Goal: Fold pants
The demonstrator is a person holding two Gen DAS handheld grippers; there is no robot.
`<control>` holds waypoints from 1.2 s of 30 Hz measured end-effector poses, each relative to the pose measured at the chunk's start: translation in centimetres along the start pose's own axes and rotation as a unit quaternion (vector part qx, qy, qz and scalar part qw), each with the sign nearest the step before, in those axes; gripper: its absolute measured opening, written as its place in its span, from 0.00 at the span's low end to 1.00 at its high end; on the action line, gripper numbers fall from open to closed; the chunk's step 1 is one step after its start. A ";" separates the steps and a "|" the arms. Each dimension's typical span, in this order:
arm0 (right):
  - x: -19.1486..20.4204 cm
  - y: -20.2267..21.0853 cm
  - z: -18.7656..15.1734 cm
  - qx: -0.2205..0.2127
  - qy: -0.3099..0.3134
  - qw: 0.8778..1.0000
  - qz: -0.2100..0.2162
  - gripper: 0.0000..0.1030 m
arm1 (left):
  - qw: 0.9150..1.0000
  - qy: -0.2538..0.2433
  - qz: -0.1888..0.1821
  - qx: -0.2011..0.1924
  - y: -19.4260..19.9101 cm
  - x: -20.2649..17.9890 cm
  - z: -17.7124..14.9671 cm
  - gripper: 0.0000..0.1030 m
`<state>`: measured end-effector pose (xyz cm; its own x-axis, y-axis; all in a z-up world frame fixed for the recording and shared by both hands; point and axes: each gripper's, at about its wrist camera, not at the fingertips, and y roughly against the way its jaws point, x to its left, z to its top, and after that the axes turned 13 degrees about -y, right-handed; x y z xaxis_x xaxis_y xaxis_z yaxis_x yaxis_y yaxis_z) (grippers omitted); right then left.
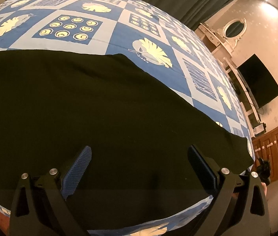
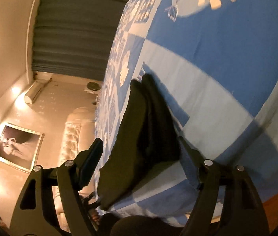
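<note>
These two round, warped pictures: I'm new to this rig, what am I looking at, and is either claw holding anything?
Each picture comes from a fisheye camera mounted on a handheld two-finger gripper, looking forward along its fingers; a person carries one in each hand. The left wrist view shows the left gripper open above the black pants, which lie spread flat on a blue patterned bedspread. It grips nothing. The right wrist view is rolled sideways, so the room looks tipped. There the right gripper is also open, its fingers either side of a bunched part of the pants near the bed's edge, not clamped on it.
</note>
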<state>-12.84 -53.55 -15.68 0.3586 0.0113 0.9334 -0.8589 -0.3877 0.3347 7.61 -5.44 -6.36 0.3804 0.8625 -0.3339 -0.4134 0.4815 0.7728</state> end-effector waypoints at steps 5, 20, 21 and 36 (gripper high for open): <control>1.5 0.1 -0.4 -0.011 0.036 0.998 -0.050 0.71 | 1.000 0.001 0.000 0.000 0.1 -0.1 -0.1 0.94; 1.2 -1.3 -2.0 -0.037 0.061 0.991 -0.114 0.15 | 1.000 0.018 -0.003 -0.005 0.7 0.3 -0.1 0.94; 0.6 -1.0 -1.9 -0.031 0.050 0.993 -0.100 0.16 | 1.000 0.021 -0.004 -0.008 0.9 0.4 -0.1 0.94; 2.8 -1.5 2.7 -0.019 0.112 0.989 -0.099 0.84 | 0.999 0.016 0.014 -0.031 2.3 1.5 0.8 0.94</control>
<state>-9.58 -55.39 -13.91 0.4348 0.2879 0.8533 -0.7948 -0.3228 0.5139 7.86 -3.19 -4.63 0.3416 0.8800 -0.3300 -0.4745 0.4646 0.7476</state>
